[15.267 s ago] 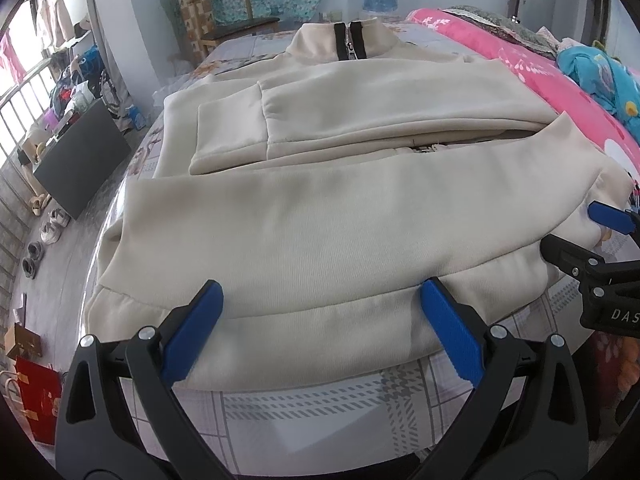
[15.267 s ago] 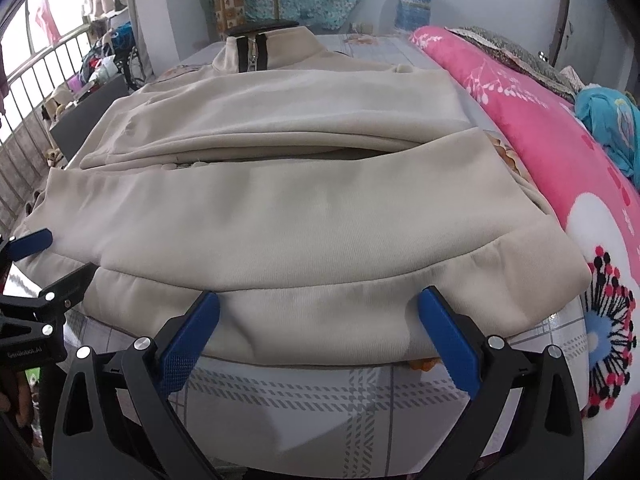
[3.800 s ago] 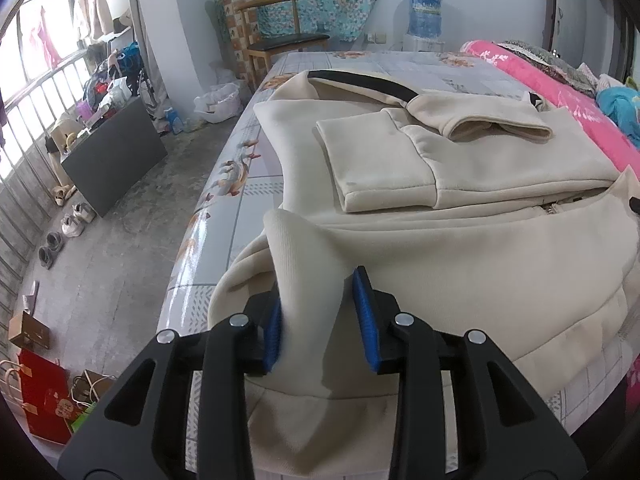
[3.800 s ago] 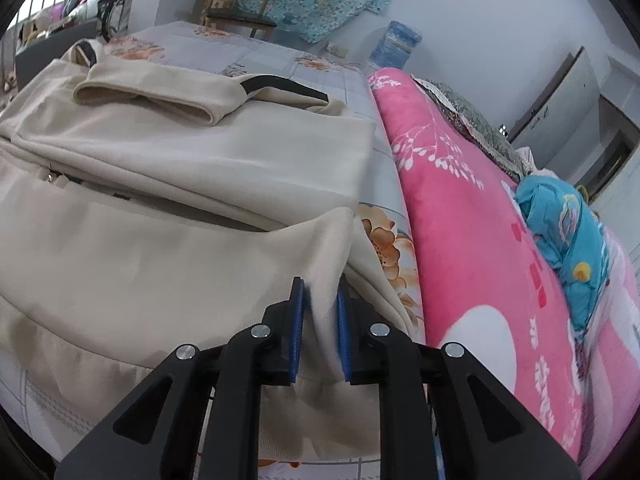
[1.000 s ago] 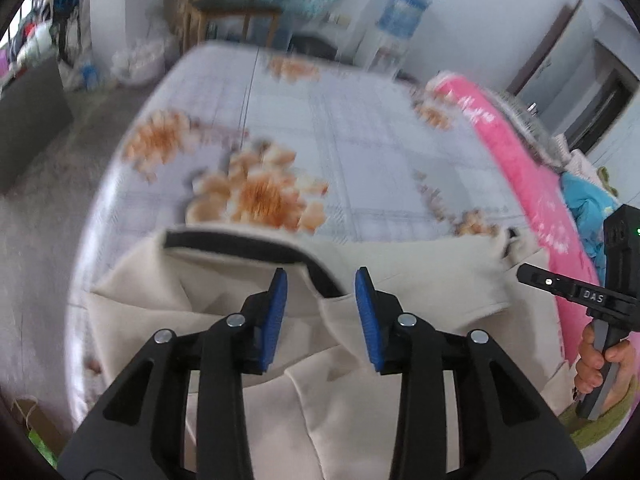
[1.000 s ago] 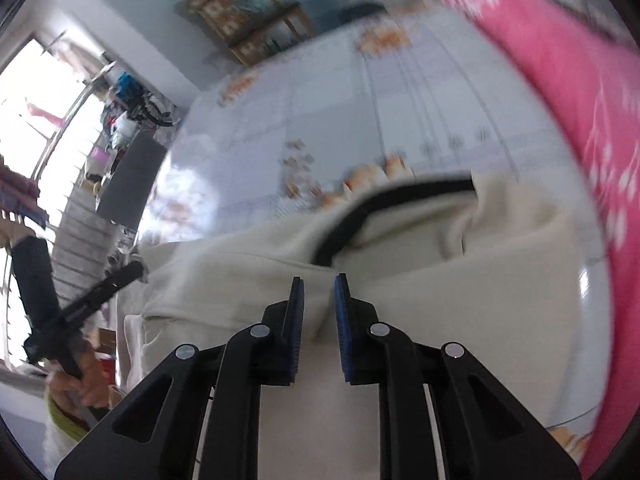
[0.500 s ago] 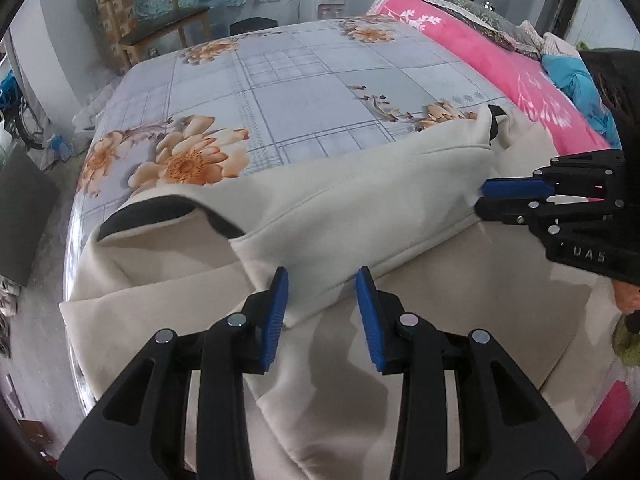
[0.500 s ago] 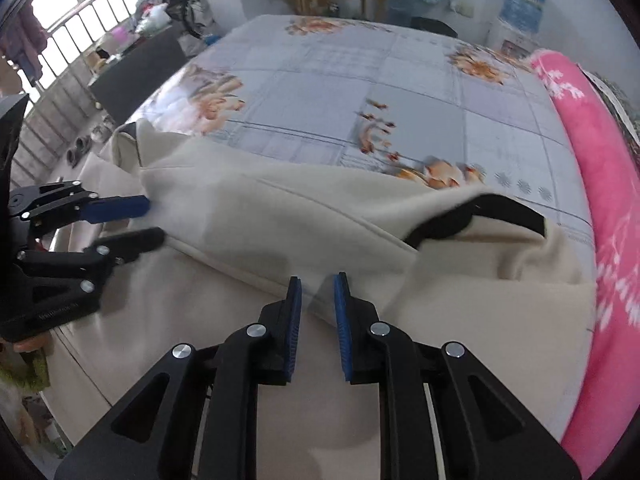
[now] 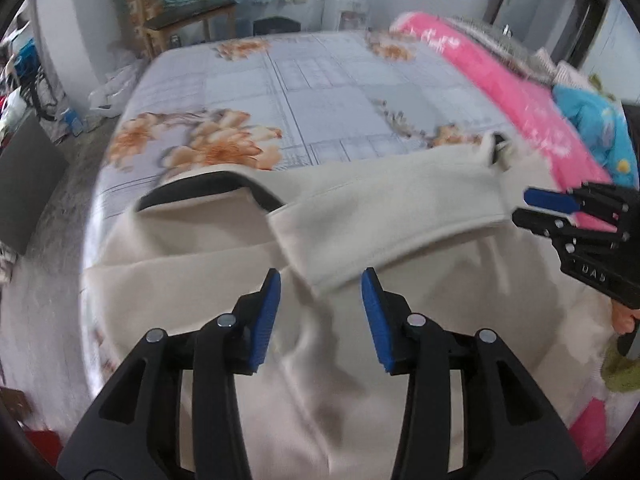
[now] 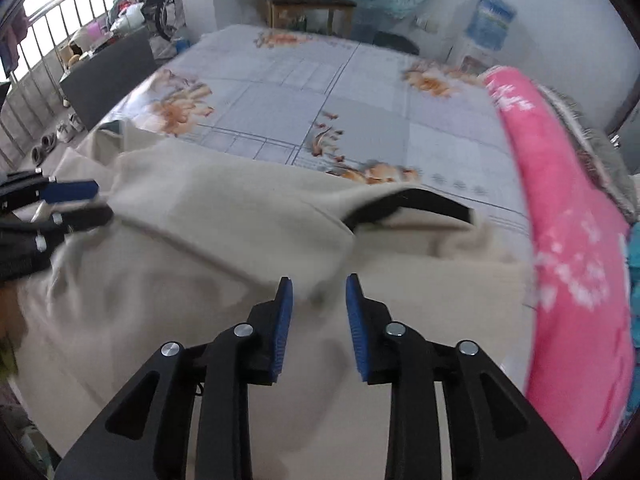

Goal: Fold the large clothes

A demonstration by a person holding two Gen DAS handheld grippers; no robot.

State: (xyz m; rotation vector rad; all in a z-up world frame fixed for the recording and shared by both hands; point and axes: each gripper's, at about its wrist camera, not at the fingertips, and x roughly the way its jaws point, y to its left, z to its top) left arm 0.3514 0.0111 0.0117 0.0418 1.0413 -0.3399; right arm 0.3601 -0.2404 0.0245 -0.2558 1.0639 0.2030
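A cream jacket point(image 9: 400, 216) lies folded over on the bed, its black-lined collar point(image 9: 208, 188) at the left of the left wrist view. My left gripper point(image 9: 320, 300) hovers over the folded edge. Its jaws are opening, and the cloth lies under the gap with no pad pressing on it. My right gripper point(image 10: 318, 300) sits over the same fold near the collar point(image 10: 408, 200). Its jaws are also opening and the pads are off the fabric point(image 10: 200, 220). Each gripper shows in the other's view: the right gripper point(image 9: 532, 206) at the right edge, the left gripper point(image 10: 80, 202) at the left edge.
The bed sheet point(image 9: 320, 88) is grey with orange flowers. A pink blanket point(image 10: 568, 240) runs along the right side, with a blue garment point(image 9: 600, 128) beyond it. A wooden chair point(image 10: 312, 4) and a water dispenser point(image 10: 492, 20) stand past the bed's far end. A dark board point(image 10: 108, 76) leans at the left.
Both grippers held the cream fold half a second ago. Their jaws have since spread and the fold rests on the jacket. Both hands shifted a little over it.
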